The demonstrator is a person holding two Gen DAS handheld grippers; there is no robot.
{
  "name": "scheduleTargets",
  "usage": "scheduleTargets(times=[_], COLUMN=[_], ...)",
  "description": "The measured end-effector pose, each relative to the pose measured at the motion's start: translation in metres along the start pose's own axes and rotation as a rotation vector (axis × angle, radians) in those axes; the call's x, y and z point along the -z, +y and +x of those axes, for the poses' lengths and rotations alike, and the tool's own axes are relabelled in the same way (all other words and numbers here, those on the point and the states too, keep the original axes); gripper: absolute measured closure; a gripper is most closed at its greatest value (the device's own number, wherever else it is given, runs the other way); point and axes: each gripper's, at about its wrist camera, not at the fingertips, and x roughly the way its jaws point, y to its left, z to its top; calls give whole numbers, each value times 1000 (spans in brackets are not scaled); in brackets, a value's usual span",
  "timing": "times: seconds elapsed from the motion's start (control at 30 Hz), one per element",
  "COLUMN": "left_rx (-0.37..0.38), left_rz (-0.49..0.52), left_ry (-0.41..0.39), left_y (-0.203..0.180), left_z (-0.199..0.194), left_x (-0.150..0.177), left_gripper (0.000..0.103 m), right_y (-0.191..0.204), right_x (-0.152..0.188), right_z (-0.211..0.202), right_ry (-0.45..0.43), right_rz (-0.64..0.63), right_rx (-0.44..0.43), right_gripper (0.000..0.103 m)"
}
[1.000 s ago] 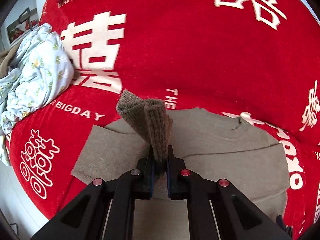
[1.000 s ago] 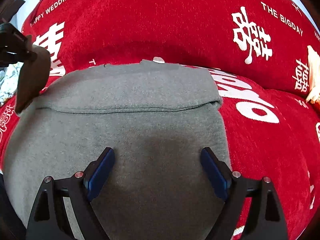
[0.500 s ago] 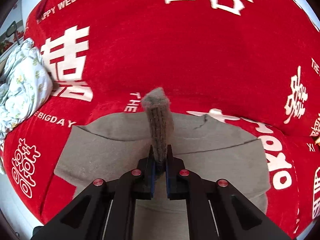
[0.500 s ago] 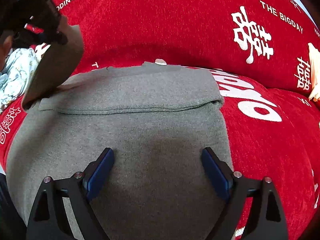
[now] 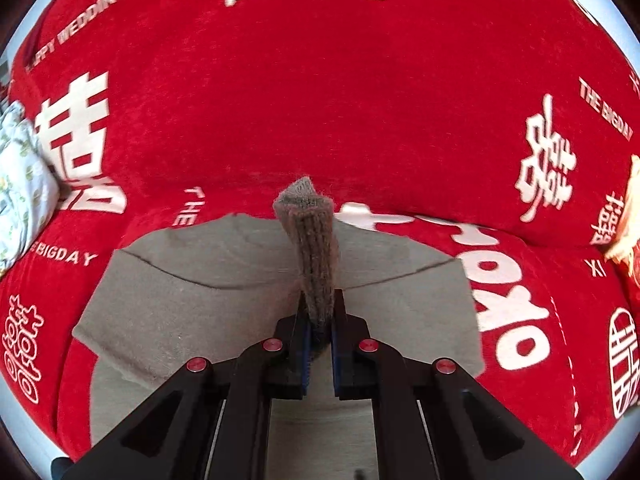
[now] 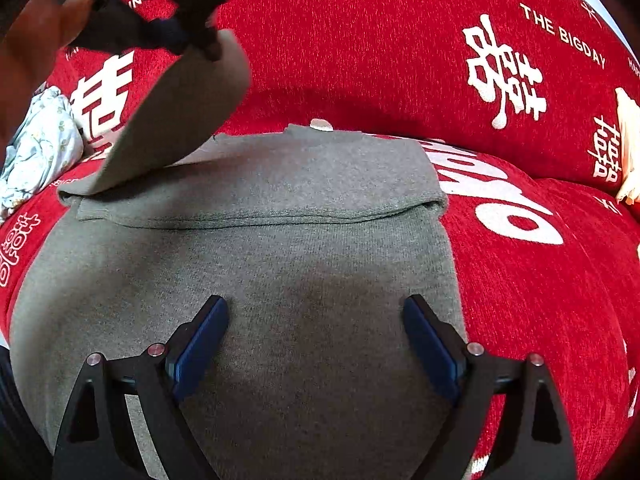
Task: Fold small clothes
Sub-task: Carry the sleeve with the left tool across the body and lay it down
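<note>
- Left gripper (image 5: 320,320): fingers closed on the ribbed cuff (image 5: 314,248) of the sleeve. The cuff stands up between the two blue pads and rises beyond the fingertips.
- In the right wrist view, the left gripper (image 6: 200,36) appears at upper left, above the garment, with the sleeve (image 6: 172,120) hanging from it as a slanted flap. The lower end of the sleeve meets the sweater at its far left corner.
- Right gripper (image 6: 316,336): fingers spread wide apart, nothing between them. Both blue pads sit over the near part of the sweater body; contact with the knit cannot be determined.
- Grey sweater (image 6: 280,264): lies flat on the red blanket (image 6: 380,60), directly ahead of and beneath the right fingers. A folded layer (image 6: 280,176) lies across its far part, with a straight edge running crosswise beyond the fingertips.
- The sweater's right edge lies just outside the right finger of the right gripper.
- Red blanket: carries white characters and lettering, and surrounds the sweater on the far, left and right sides.
- Floral cloth (image 6: 40,140): bunched on the blanket, far left of the fingers, apart from the sweater.
- A pale object (image 5: 628,216) sits at the far right edge of the left wrist view; identity cannot be determined.
</note>
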Motion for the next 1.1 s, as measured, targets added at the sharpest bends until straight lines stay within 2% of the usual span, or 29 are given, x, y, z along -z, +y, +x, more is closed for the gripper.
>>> scheduleTargets(times=[0.33,0.63,0.8,1.0,1.1], left_rx=[78,225,323,349,391], left_rz=[92,128,133,140,99], left_ry=[57,120,166,255,289], left_y=[-39,-51,-60,-62,-52], left_z=[23,49,65,91,96], left_x=[10,9,13,20,21], left_gripper=[95,95,94,94,94], right_y=[-1,0,0,2,2], right_x=[0,0,0,0,0], right_z=[1,2,3,3,3], right_ry=[-2,-12,-14,-16,-15], right_rz=[7,3,3,-3,-2], right_rx=[-8,-4,-4,4,3], right_gripper=[12,11,11,11,11])
